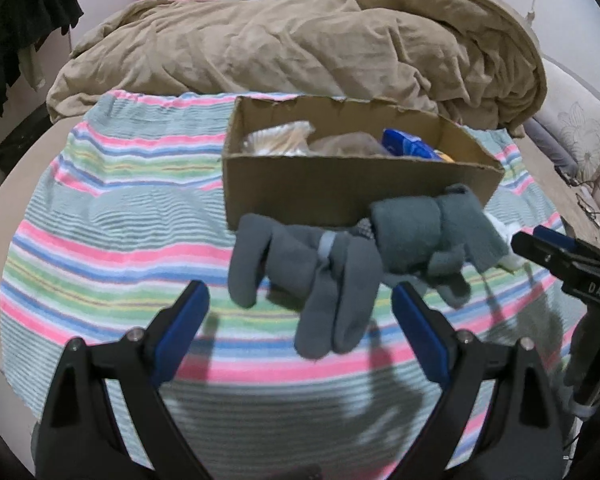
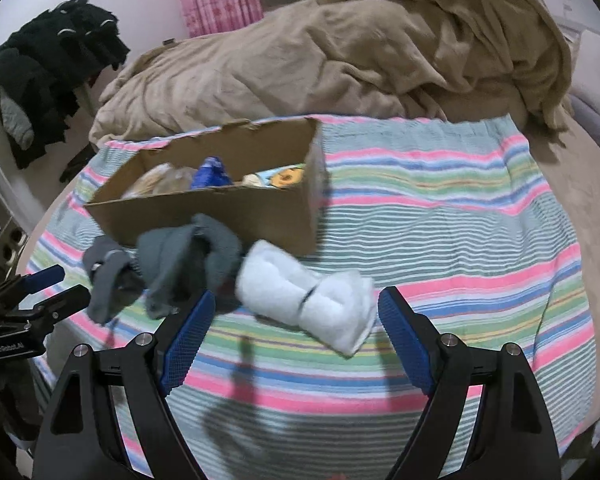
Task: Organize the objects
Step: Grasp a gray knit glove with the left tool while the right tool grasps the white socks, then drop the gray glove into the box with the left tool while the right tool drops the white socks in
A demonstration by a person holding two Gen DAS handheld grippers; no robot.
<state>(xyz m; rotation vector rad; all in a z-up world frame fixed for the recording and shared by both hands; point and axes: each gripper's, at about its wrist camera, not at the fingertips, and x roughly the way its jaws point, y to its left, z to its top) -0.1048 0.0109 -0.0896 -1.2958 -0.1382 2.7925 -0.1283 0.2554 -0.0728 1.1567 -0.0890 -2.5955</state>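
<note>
- Cardboard box (image 1: 340, 184): open-topped, standing on a striped towel (image 1: 112, 216) spread over the bed; holds clear bags, a blue packet (image 1: 408, 146) and, in the right wrist view, a printed packet (image 2: 282, 176).
- Grey gloves (image 1: 312, 276): lying on the towel just in front of the box's near wall (one flat, one bunched).
- White sock bundle (image 2: 312, 300): on the towel in front of the box's right corner, touching the grey gloves.
- Tan blanket (image 1: 300, 40): heaped behind the box.
- Left gripper (image 1: 300, 332): fingers spread apart, empty, in front of the box above the grey gloves.
- Right gripper (image 2: 296, 340): fingers spread wide, empty, the white sock bundle lying beyond them.
</note>
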